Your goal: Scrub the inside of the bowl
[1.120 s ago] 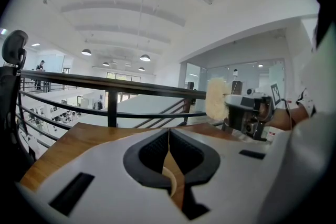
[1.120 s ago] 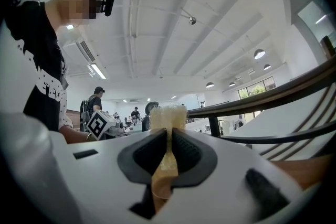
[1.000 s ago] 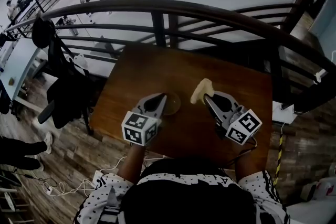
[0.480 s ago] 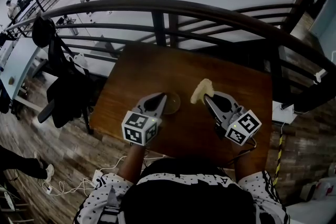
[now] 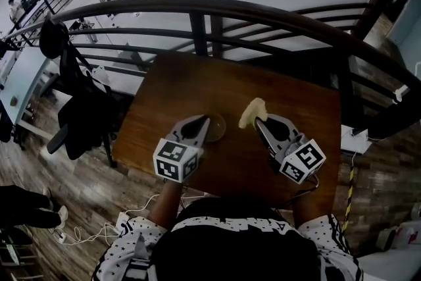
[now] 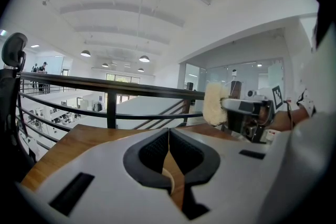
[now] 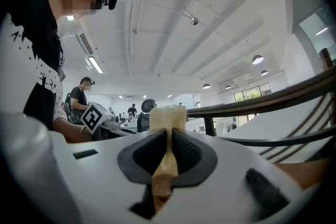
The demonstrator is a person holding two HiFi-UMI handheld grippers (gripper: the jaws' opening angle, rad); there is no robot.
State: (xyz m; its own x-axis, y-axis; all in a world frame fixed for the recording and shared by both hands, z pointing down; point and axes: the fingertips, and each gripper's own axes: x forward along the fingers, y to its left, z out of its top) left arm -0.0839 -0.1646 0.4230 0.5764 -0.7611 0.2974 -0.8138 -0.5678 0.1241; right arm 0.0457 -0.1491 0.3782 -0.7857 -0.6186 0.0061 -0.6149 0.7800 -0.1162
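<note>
Left gripper jaws are closed on the near rim of the bowl, which is judged to be steadied that way for scrubbing. A pale sponge is clamped in the right gripper and held just beside the bowl (not yet inside). Everything is set on a brown wooden table against a dark railing, beyond which an open hall is seen.

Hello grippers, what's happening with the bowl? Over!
Left gripper shut on bowl rim. Right gripper shut on sponge, beside bowl, not inside. Nothing between them.
</note>
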